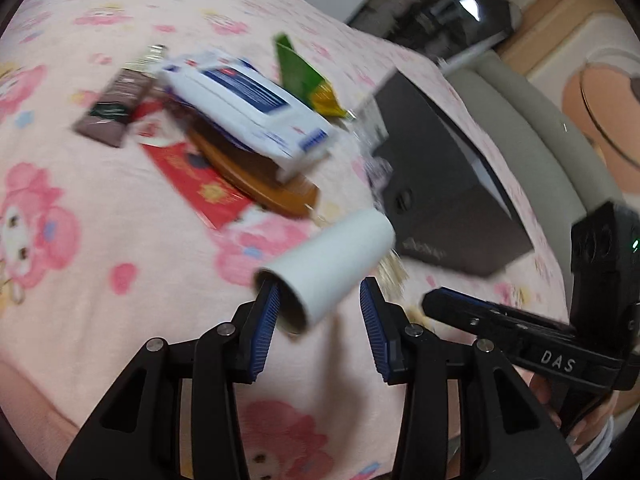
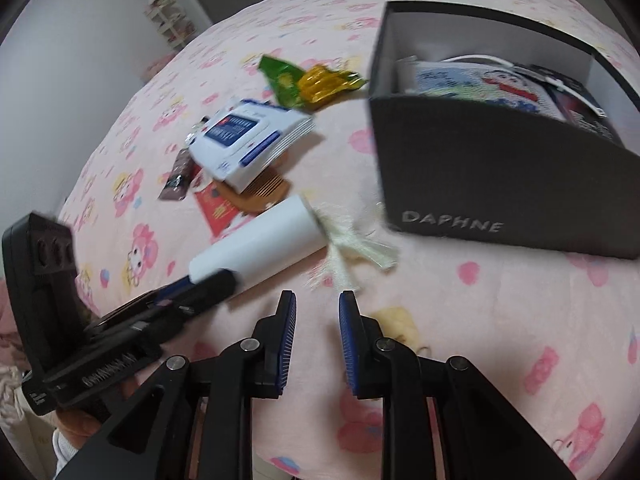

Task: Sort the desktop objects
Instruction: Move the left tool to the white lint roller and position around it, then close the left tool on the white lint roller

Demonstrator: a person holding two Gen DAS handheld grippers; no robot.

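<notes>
A white paper tube [image 1: 332, 264] lies on the pink blanket, its near open end between the fingers of my left gripper [image 1: 318, 304], which is open; the left finger sits at the tube's mouth. The tube also shows in the right wrist view [image 2: 260, 240]. My right gripper [image 2: 317, 312] is open and empty above the blanket, close to a pale tassel [image 2: 348, 248]. Further off lies a heap: a white and blue tissue pack [image 1: 248, 104], a wooden comb [image 1: 260, 180], a red envelope [image 1: 196, 180], a brown sachet [image 1: 116, 104], green and yellow wrappers [image 1: 308, 80].
A black box marked DAPHNE [image 2: 500, 184] stands open at the right, holding a cartoon pouch and several other items; it also shows in the left wrist view [image 1: 440, 184]. The pink blanket [image 2: 480, 340] covers the whole surface. Furniture stands beyond its far edge.
</notes>
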